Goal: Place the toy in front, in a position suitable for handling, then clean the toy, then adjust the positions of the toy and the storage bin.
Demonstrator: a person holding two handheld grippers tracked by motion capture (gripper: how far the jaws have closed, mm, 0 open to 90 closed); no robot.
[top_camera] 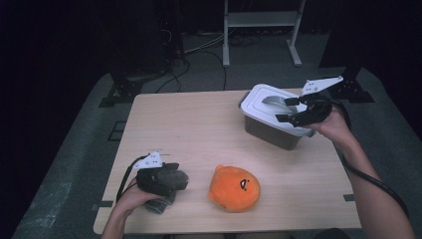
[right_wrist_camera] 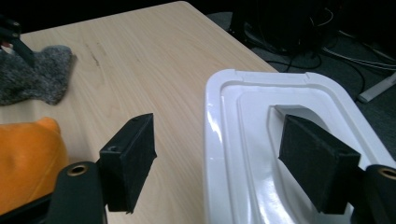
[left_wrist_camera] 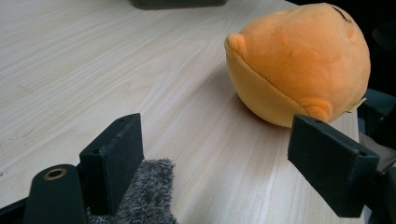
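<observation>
Right gripper [top_camera: 287, 109] jaws wide, nothing pinched, hovering over the white lid [top_camera: 271, 107] of the grey bin [top_camera: 268, 132], at 1 o'clock on the table [top_camera: 199, 124]. Left gripper [top_camera: 181, 177] at 8 o'clock, jaws wide, nothing gripped, grey fuzzy cloth [left_wrist_camera: 149, 196] under it. Orange plush [top_camera: 235, 188] at 6 o'clock, just beside left gripper, apart.

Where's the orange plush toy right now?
In the high view the orange plush toy lies near the table's front edge, just right of the left gripper.
</observation>
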